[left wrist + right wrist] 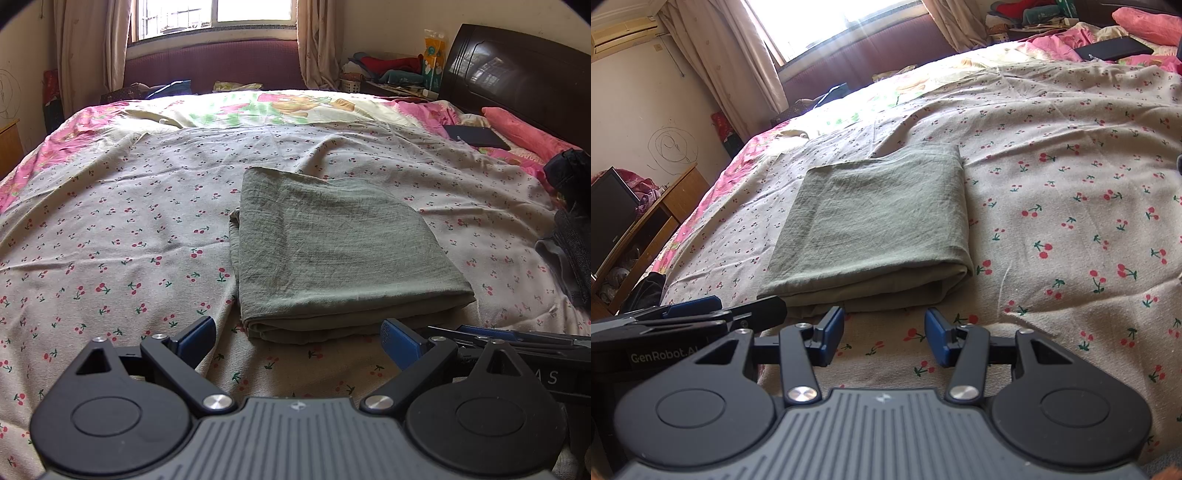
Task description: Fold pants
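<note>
Two grippers are held just short of the folded grey-green cloth pants (pixel 332 251) on the cherry-print bed sheet (pixel 110 229): left gripper (pixel 299 338) fingers spread wide, right gripper (pixel 884 334) fingers apart, nothing gripped.

We see the wide bed's cherry-print cream sheet (pixel 122 229), folded grey-green cotton pants (pixel 332 251) lying flat just beyond our fingertips.

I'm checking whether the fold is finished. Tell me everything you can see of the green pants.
The green pants are a thin, crinkled, woven-looking fabric, folded into a flat, roughly square stack of several layers. The layered edges face the cameras, slightly uneven at the left. They lie on the cherry-print sheet; neither gripper touches them.
</note>
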Demonstrator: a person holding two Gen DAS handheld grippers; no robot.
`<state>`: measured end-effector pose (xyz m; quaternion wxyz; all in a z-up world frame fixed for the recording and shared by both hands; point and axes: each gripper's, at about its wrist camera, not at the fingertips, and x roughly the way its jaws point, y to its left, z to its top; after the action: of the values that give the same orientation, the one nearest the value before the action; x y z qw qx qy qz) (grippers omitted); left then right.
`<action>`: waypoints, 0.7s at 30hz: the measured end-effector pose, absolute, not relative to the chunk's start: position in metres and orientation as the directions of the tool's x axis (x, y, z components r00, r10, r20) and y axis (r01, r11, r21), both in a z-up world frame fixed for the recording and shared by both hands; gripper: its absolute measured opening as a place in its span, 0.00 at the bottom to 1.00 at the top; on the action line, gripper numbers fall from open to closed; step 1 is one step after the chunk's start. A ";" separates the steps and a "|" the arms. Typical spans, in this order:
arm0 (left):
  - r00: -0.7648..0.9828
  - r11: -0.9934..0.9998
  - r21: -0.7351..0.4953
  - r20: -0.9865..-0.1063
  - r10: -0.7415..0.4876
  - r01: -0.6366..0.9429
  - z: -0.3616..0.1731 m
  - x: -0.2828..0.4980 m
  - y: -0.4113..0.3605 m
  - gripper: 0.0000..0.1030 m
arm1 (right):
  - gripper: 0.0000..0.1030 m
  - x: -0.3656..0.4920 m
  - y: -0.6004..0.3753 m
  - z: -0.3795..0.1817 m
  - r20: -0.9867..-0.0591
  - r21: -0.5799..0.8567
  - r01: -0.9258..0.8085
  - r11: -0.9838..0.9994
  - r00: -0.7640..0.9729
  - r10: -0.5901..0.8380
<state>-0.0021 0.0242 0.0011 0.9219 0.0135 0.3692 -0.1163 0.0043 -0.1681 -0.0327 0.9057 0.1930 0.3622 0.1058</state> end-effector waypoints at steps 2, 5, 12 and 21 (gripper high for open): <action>0.700 0.973 -0.061 -0.684 -0.205 0.225 0.001 -0.002 0.025 1.00 | 0.48 0.005 -0.168 -0.033 -0.616 0.427 -0.053 0.903 0.714 0.333; 0.700 0.972 -0.061 -0.684 -0.205 0.225 0.001 -0.002 0.025 1.00 | 0.48 0.005 -0.168 -0.033 -0.616 0.427 -0.053 0.903 0.714 0.333; 0.700 0.972 -0.061 -0.684 -0.205 0.225 0.001 -0.002 0.025 1.00 | 0.48 0.005 -0.168 -0.033 -0.617 0.427 -0.053 0.903 0.713 0.334; 0.699 0.972 -0.062 -0.685 -0.206 0.226 0.001 -0.002 0.024 1.00 | 0.48 0.006 -0.168 -0.034 -0.618 0.429 -0.053 0.902 0.710 0.337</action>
<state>-0.0017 0.0243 0.0011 0.9215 0.0136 0.3700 -0.1171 0.0056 -0.1676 -0.0343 0.9041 0.1939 0.3651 0.1078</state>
